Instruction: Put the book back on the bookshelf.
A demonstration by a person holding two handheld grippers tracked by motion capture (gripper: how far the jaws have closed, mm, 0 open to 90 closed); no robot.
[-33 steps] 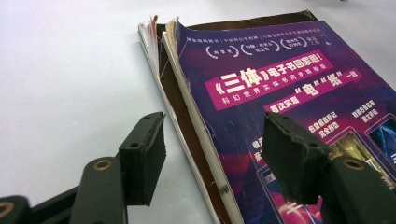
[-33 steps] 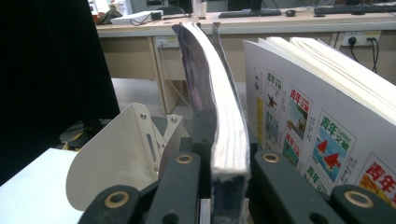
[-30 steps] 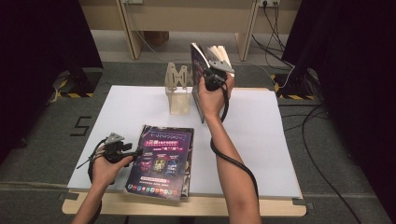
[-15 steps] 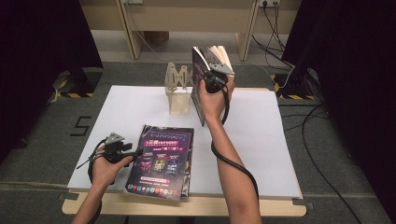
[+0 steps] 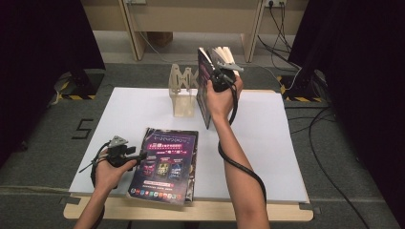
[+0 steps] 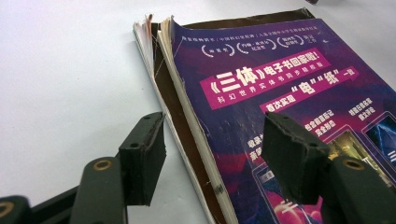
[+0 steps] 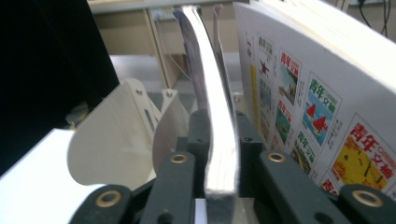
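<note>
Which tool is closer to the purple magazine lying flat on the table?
Left. The left tool sits at the purple magazine's edge; the right tool holds another magazine upright farther back.

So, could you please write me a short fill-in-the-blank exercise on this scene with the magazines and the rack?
1. The right gripper holds a magazine standing ____ beside the rack.
2. The left gripper rests at the purple magazine's ____ edge, seen from above.
3. The left gripper's jaws are ____.
4. The purple magazine lies ____ on the white table.

Missing words: upright; left; open; flat
</note>
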